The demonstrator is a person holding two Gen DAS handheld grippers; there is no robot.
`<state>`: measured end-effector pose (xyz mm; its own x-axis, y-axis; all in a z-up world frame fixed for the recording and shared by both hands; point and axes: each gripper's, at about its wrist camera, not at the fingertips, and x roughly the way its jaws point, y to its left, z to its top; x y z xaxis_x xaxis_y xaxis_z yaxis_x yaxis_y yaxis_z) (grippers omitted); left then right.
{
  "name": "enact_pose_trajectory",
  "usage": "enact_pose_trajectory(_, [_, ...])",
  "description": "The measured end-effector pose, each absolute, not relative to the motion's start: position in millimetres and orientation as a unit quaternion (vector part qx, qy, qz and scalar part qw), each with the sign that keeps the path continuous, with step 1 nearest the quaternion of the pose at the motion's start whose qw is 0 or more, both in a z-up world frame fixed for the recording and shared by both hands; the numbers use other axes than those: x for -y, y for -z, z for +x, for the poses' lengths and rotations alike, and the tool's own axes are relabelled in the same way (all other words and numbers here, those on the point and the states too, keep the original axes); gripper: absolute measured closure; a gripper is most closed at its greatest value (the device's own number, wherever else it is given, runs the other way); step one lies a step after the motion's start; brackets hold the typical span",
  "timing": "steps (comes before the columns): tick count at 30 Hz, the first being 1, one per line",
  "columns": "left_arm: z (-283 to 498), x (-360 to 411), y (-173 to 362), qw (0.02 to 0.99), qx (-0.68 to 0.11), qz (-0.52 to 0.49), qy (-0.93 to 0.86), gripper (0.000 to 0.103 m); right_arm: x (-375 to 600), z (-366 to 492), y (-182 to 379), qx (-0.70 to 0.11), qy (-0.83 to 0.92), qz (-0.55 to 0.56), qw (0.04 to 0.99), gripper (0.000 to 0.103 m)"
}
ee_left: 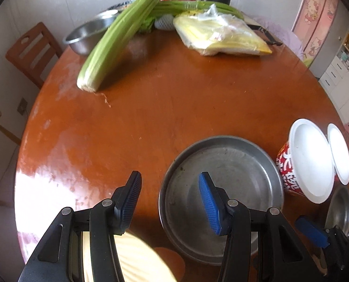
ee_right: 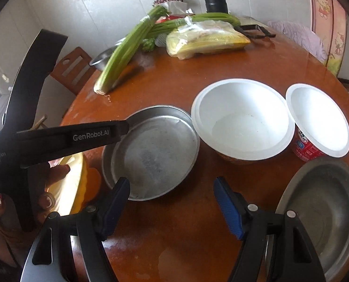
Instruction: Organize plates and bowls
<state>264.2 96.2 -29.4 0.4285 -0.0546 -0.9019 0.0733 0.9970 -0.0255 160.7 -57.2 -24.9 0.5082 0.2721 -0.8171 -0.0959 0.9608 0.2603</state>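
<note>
Fingers of the left gripper (ee_left: 169, 195) stand wide apart with nothing between them, the tips over the near left rim of a flat metal plate (ee_left: 223, 188) on the round wooden table (ee_left: 151, 108); in the right wrist view the same tool comes in from the left, held by a hand (ee_right: 50, 183) with painted nails, and its body reads "GenRobot.AI" and "Data Acquisition System". The right gripper (ee_right: 172, 202) is likewise spread wide and empty, low over bare table between that plate and a steel bowl (ee_right: 320, 213) at the near right. Behind stand two white-lined paper bowls: the large bowl (ee_right: 242, 122), just beside the plate's right rim, and the small bowl (ee_right: 320, 119), red outside with white characters too distorted to read. The metal plate is dull grey, shallow, scuffed and stained in the middle. A pale yellow dish (ee_right: 75, 176), possibly fluted, lies at the table's near left edge below the left tool. Farther back lie celery (ee_left: 118, 37), a plastic bag (ee_left: 221, 35) of yellow food and a second steel bowl (ee_left: 90, 33).
</note>
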Motion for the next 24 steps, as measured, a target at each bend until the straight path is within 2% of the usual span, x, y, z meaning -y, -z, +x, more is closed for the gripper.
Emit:
enact_pose_trajectory(7, [269, -95, 44, 0.834, -0.549, -0.001, 0.047, 0.051, 54, 172, 33, -0.493, -0.085, 0.079, 0.862, 0.03])
enact_pose_trajectory(11, [270, -95, 48, 0.829, -0.556, -0.009, 0.054, 0.059, 51, 171, 34, -0.491, -0.084, 0.074, 0.864, 0.03])
enact_pose_trajectory(18, [271, -95, 50, 0.826, -0.56, -0.013, 0.061, 0.062, 44, 182, 38, -0.503, -0.077, 0.065, 0.858, 0.031])
enact_pose_trajectory(24, [272, -99, 49, 0.823, -0.564, -0.018, 0.061, 0.069, 38, 195, 47, -0.509, -0.084, 0.058, 0.855, 0.037])
